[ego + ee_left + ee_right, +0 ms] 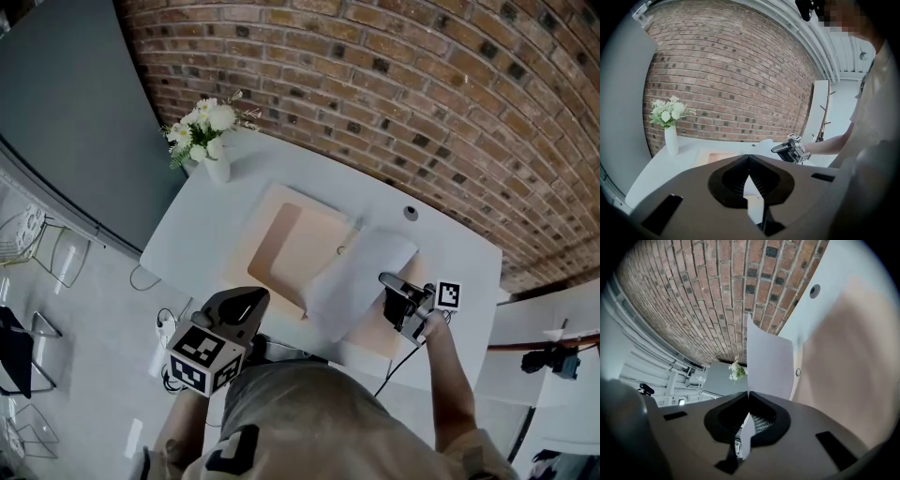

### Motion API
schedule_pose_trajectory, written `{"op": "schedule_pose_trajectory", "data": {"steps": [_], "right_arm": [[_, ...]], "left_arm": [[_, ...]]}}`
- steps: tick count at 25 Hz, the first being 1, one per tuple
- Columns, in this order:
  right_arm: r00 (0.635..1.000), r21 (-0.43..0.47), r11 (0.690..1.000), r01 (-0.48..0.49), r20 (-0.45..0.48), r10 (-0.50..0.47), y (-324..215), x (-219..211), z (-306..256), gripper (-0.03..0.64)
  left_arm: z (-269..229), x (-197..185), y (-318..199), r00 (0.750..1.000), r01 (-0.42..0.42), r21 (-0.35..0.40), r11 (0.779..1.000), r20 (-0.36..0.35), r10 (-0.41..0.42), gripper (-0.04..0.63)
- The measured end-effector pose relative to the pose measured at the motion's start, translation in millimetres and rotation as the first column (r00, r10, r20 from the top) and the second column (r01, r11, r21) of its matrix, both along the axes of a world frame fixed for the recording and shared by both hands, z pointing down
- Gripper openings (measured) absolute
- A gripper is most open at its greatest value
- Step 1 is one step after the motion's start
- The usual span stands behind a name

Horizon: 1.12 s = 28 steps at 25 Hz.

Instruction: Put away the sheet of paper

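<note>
Here the right gripper (389, 284) is clamped on the near edge of the sheet of paper (361, 272), with its jaws pressed together on the sheet in the right gripper view (749, 394). The paper (768, 366) rises out of them in a gentle curve. In the head view the sheet hangs lifted over the right part of a peach-coloured pad (291, 234) that lies flat on the white table (450, 244), and its far corner points toward the small round hole (411, 213) in the tabletop. The left gripper (248, 298) hovers at the table's near edge, beside the pad's near left corner and apart from the paper. In its own view its jaws (749, 157) meet at the tips with nothing between them. A white vase (217, 167) of pale flowers (202, 127) stands at the table's far left corner, close to the brick wall (394, 84).
</note>
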State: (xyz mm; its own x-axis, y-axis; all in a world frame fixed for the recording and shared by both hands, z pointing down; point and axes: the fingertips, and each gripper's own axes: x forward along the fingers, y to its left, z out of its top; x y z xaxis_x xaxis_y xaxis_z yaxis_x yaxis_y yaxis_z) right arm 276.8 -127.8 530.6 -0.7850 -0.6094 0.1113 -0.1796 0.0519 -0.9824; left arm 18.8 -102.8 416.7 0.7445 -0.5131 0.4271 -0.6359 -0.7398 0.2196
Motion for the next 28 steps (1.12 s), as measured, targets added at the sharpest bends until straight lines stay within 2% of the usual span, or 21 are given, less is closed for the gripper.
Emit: {"op": "schedule_pose_trajectory", "data": {"steps": [17, 28], "right_arm": [[1.000, -0.067, 0.997, 0.023, 0.007, -0.023, -22, -9, 29, 0.023], [0.991, -0.120, 0.985, 0.126, 0.056, -0.120, -10, -23, 40, 0.023]], "left_arm": [[4, -15, -7, 0.999, 0.042, -0.010, 0.999, 0.007, -0.041, 0.015], [8, -22, -8, 0.996, 0.085, -0.020, 0.996, 0.019, -0.085, 0.015]]}}
